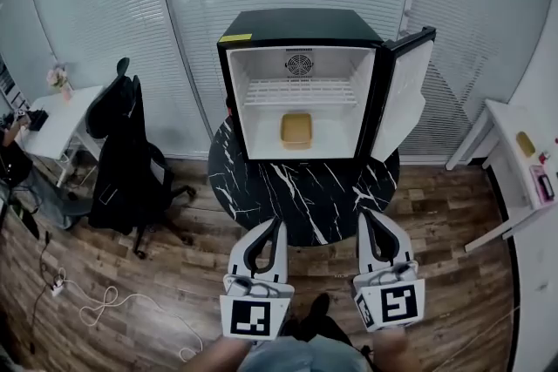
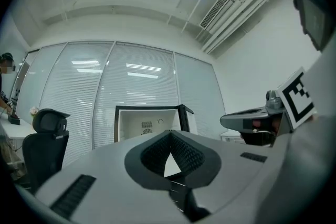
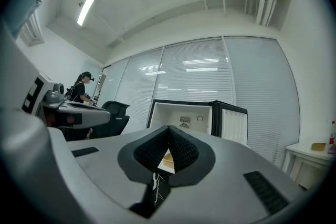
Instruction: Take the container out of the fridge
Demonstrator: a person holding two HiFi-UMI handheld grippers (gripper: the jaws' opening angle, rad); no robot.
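A black mini fridge (image 1: 301, 30) stands on a round black marble table (image 1: 305, 196), its door (image 1: 403, 96) swung open to the right. A yellow container (image 1: 296, 129) sits on the fridge floor under a wire shelf. Both grippers hang low at the table's near edge, well short of the fridge. My left gripper (image 1: 277, 224) is shut and holds nothing. My right gripper (image 1: 366, 218) is shut and empty too. In the left gripper view the left gripper (image 2: 170, 135) points at the fridge (image 2: 147, 123). In the right gripper view the container (image 3: 167, 160) shows through the gap below the right gripper (image 3: 169, 128).
A black office chair (image 1: 122, 144) stands left of the table, beside a white desk (image 1: 57, 122) where a person (image 1: 13, 157) sits. Another white desk (image 1: 514, 170) is at the right. A white cable (image 1: 96, 305) lies on the wooden floor. Blinds cover the glass walls behind.
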